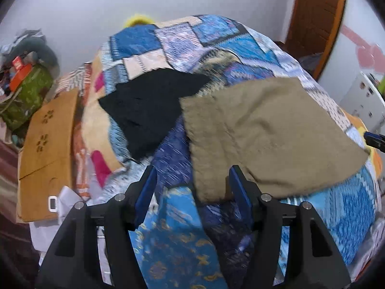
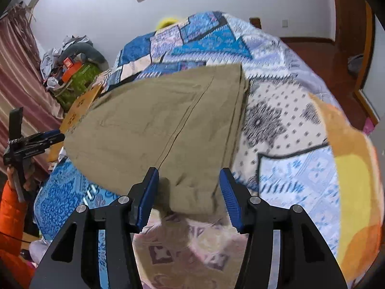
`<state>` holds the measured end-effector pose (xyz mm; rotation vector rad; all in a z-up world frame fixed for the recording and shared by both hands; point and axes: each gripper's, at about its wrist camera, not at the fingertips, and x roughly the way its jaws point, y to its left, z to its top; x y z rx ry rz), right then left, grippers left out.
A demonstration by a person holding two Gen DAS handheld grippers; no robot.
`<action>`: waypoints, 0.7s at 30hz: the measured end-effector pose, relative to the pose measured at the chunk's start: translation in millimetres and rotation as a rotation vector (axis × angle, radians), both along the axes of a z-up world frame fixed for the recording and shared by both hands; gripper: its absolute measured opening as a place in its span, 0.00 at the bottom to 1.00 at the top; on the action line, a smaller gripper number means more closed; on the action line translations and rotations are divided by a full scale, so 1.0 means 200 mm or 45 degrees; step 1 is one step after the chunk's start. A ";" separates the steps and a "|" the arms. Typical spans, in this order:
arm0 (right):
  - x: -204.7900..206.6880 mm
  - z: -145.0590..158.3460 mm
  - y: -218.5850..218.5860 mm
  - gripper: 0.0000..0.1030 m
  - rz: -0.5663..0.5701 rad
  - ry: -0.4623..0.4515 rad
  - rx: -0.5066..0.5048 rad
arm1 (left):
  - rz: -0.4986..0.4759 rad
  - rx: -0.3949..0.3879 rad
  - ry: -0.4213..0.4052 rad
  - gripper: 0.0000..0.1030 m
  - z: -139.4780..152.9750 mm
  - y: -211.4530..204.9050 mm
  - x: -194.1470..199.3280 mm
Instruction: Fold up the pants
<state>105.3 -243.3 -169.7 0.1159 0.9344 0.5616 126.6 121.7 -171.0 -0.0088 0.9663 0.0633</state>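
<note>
Khaki pants (image 1: 264, 132) lie folded flat on a blue patchwork bedspread (image 1: 182, 38); they also show in the right wrist view (image 2: 163, 125). My left gripper (image 1: 190, 180) is open, its jaws straddling the pants' near corner from just above. My right gripper (image 2: 189, 180) is open over the pants' near end, where a fold bunches up. My left gripper (image 2: 51, 137) also shows at the pants' left edge in the right wrist view. The tip of my right gripper (image 1: 374, 139) shows at the right edge of the left wrist view.
A black garment (image 1: 149, 108) lies on the bed beyond the pants. A cardboard box (image 1: 45, 154) sits left of the bed, with a green bag (image 1: 26, 96) and clutter behind. A wooden door (image 1: 315, 19) stands at the right.
</note>
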 end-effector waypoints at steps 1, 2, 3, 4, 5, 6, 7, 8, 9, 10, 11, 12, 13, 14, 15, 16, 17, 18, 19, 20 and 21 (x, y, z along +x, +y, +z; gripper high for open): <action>0.02 0.02 -0.01 0.47 -0.004 -0.014 -0.001 | 0.029 -0.009 -0.005 0.61 0.02 0.03 0.03; 0.04 0.03 -0.01 0.47 -0.008 -0.028 -0.003 | 0.048 -0.015 -0.006 0.61 0.03 0.05 0.06; 0.08 0.06 -0.02 0.47 -0.015 -0.053 -0.007 | 0.069 -0.023 -0.007 0.62 0.03 0.06 0.09; 0.11 0.07 -0.02 0.48 -0.020 -0.068 -0.012 | 0.089 -0.031 -0.005 0.63 0.04 0.08 0.13; 0.13 0.09 -0.02 0.49 -0.026 -0.084 -0.015 | 0.111 -0.041 -0.001 0.64 0.04 0.10 0.18; 0.17 0.10 -0.02 0.52 -0.030 -0.099 -0.016 | 0.118 -0.048 0.001 0.65 0.04 0.10 0.21; 0.21 0.11 -0.01 0.55 -0.031 -0.116 -0.019 | 0.126 -0.057 0.002 0.66 0.04 0.11 0.25; 0.25 0.12 0.00 0.56 -0.032 -0.129 -0.022 | 0.139 -0.066 0.004 0.66 0.04 0.11 0.31; 0.30 0.12 0.01 0.57 -0.034 -0.143 -0.026 | 0.144 -0.073 0.007 0.67 0.04 0.12 0.33; 0.34 0.12 0.02 0.57 -0.032 -0.149 -0.029 | 0.145 -0.085 0.011 0.68 0.04 0.11 0.37; 0.39 0.11 0.03 0.57 -0.034 -0.149 -0.033 | 0.139 -0.101 0.014 0.68 0.04 0.11 0.42; 0.44 0.10 0.04 0.57 -0.031 -0.147 -0.035 | 0.133 -0.108 0.014 0.70 0.04 0.10 0.45; 0.48 0.09 0.05 0.57 -0.026 -0.147 -0.037 | 0.128 -0.107 0.015 0.73 0.03 0.09 0.48; 0.53 0.08 0.06 0.57 -0.019 -0.146 -0.047 | 0.124 -0.100 0.016 0.74 0.02 0.08 0.52; 0.57 0.06 0.08 0.57 -0.016 -0.145 -0.058 | 0.118 -0.094 0.017 0.75 0.02 0.08 0.55; 0.63 0.04 0.09 0.57 -0.013 -0.141 -0.072 | 0.112 -0.089 0.022 0.75 0.00 0.07 0.58; 0.68 0.02 0.11 0.57 -0.010 -0.134 -0.081 | 0.106 -0.085 0.034 0.75 -0.01 0.07 0.61; 0.74 -0.02 0.12 0.57 -0.013 -0.125 -0.087 | 0.101 -0.085 0.045 0.75 -0.03 0.07 0.64; 0.79 -0.04 0.13 0.57 -0.015 -0.120 -0.091 | 0.093 -0.088 0.066 0.75 -0.07 0.07 0.67; 0.84 -0.07 0.14 0.57 -0.023 -0.116 -0.099 | 0.090 -0.092 0.082 0.75 -0.09 0.07 0.69; 0.89 -0.10 0.14 0.57 -0.036 -0.116 -0.105 | 0.091 -0.098 0.097 0.75 -0.12 0.07 0.71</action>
